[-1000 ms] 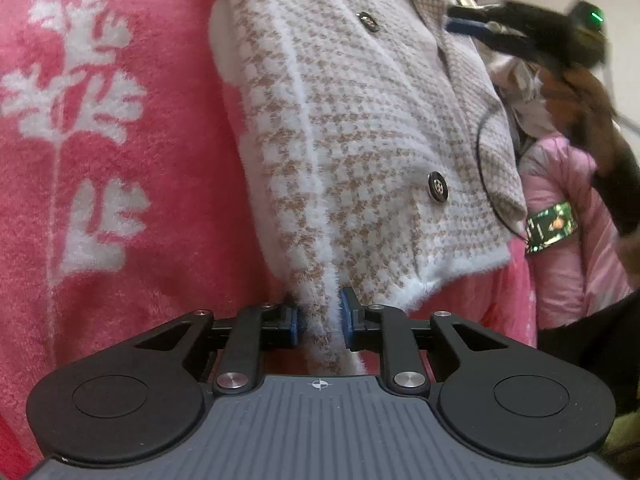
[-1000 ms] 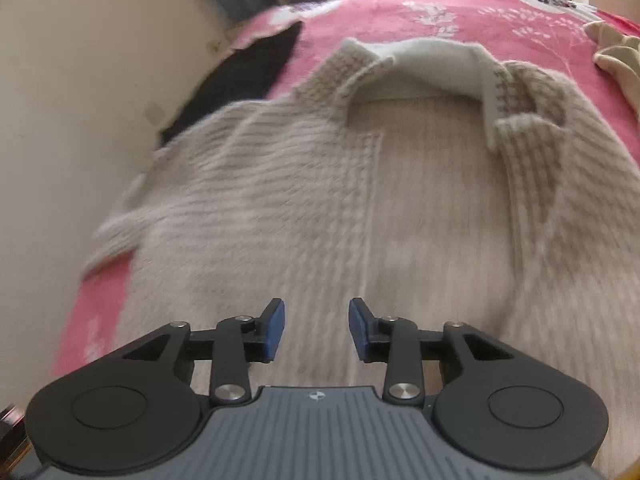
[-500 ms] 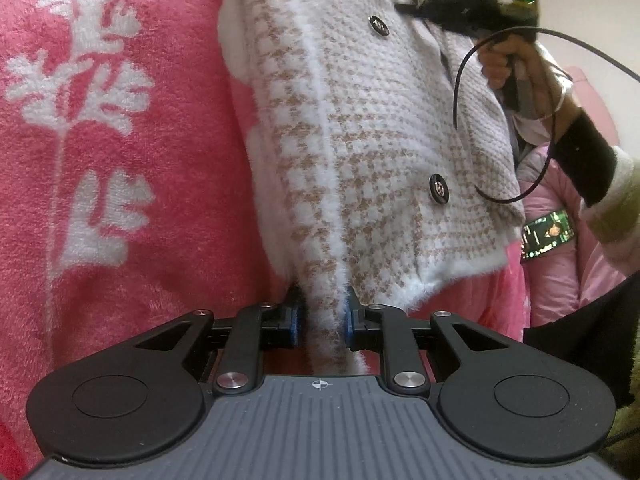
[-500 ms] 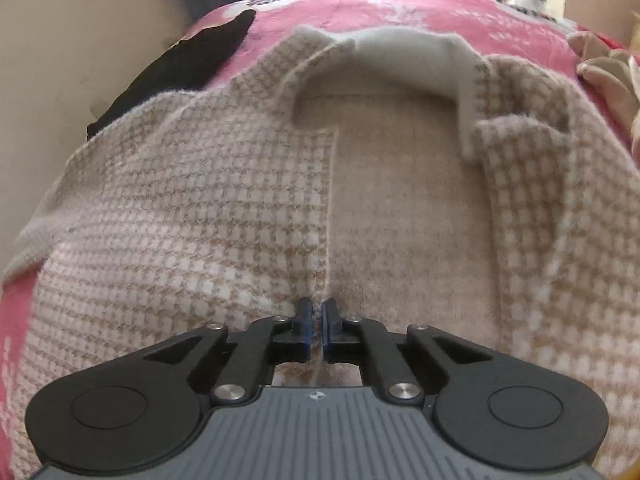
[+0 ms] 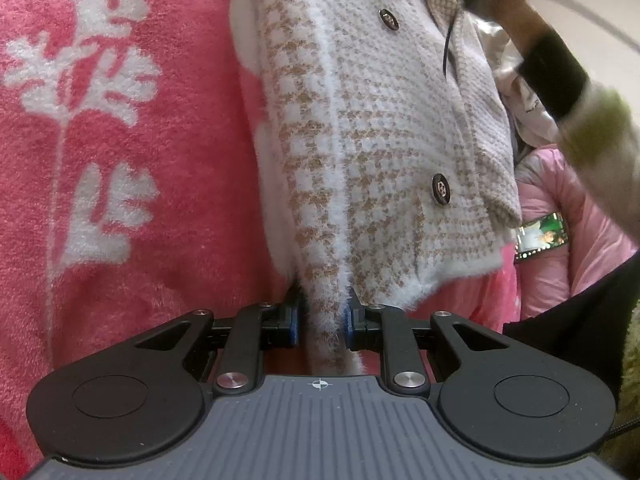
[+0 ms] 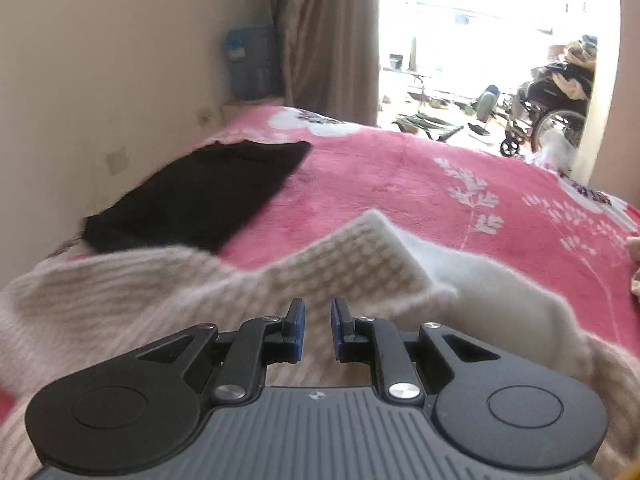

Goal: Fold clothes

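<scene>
A fuzzy beige-and-white houndstooth jacket with dark buttons lies on a pink blanket. My left gripper is shut on its folded sleeve and hem edge at the near end. In the right wrist view the jacket's collar and shoulder lie just ahead of my right gripper. Its jaws stand slightly apart above the fabric and hold nothing. The person's right arm shows blurred at the top right of the left wrist view.
A folded black garment lies on the blanket near the wall. A phone rests on a pink padded jacket to the right. A curtain and a bright doorway are beyond the bed.
My right gripper had closed on the jacket front, then opened a little and tilted up toward the collar and the room. My left gripper kept its hold on the hem.
</scene>
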Available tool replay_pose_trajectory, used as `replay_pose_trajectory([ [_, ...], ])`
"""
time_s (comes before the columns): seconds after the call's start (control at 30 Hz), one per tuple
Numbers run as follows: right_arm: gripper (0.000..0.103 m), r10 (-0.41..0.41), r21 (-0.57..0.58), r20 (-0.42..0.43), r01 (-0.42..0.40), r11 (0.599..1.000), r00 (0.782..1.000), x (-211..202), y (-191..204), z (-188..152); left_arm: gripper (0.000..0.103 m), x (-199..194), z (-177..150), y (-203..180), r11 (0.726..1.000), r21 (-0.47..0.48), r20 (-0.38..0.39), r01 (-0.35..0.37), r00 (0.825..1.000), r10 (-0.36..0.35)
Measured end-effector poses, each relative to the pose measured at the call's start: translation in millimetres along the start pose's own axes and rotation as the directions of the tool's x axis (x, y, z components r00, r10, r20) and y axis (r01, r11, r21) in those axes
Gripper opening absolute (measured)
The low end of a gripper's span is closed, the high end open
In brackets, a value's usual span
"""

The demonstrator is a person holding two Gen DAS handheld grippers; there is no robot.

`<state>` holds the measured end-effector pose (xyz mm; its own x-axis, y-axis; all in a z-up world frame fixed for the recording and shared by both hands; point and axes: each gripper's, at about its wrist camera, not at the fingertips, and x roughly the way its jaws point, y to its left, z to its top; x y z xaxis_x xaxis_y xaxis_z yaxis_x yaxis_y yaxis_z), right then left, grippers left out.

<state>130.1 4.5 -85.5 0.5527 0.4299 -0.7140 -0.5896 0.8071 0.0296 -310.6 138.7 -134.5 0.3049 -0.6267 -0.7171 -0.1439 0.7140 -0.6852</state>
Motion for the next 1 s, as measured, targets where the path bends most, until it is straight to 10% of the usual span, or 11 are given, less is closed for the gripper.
replay_pose_trajectory([
  [0.1,0.0,-0.03,0.028,-0.029,0.031,0.999,0.999,43.6,-13.4,8.6,0.019,-0.3,-1.2,1.9,1.0,-0.013,0.002,0.001,1.0,-0.001],
  [0.27,0.009,-0.012,0.148,0.013,0.01,0.989,1.0,22.9,-37.9,12.8,0.019,1.8,0.0,0.4,1.0,-0.015,-0.006,-0.008,1.0,0.008],
  [0.77,0.022,-0.063,0.195,0.296,0.004,0.981,0.953,-314.9,-138.0,-76.9,0.029,0.1,2.1,-13.0,0.995,0.096,-0.045,-0.022,0.999,0.027],
  [1.0,0.032,-0.093,0.058,0.121,0.087,0.995,0.988,-390.0,-111.3,-159.2,0.033,-32.2,-10.6,-25.0,0.988,0.142,-0.098,-0.061,0.992,0.076],
])
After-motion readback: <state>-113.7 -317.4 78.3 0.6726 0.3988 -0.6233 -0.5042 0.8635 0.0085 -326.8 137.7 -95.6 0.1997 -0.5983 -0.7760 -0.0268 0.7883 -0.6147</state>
